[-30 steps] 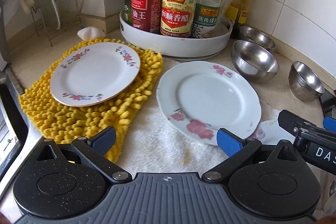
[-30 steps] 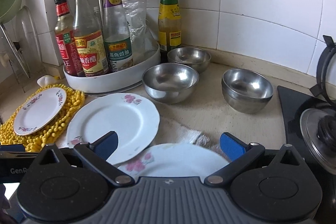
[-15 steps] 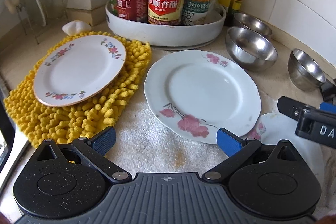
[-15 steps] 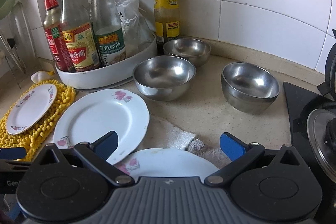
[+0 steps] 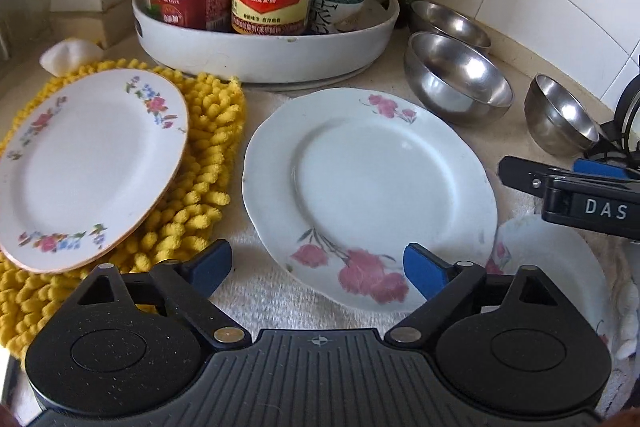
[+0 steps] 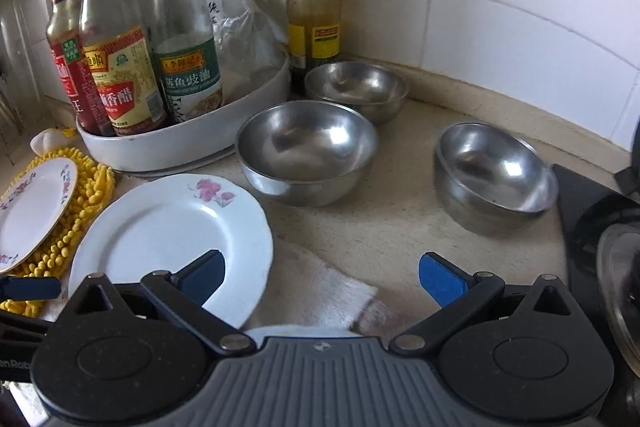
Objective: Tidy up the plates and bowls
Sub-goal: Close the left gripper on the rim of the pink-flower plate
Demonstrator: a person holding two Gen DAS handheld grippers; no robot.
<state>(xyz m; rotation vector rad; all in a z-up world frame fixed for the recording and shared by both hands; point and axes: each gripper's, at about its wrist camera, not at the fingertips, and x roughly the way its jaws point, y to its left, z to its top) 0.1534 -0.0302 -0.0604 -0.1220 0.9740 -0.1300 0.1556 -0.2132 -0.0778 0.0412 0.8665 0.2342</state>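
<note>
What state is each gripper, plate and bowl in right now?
Left gripper: open, empty, over the big plate's near edge.
Right gripper: open, empty.
Big plate: flat on the white towel, empty.
Small plate: on the yellow mat, empty.
Third plate: partly hidden under the right gripper.
Three steel bowls: upright, empty, unstacked.

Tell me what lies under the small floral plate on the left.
The small floral plate rests on a yellow chenille mat, which sticks out past its right and near edges. Whatever is beneath the plate's middle is covered.
</note>
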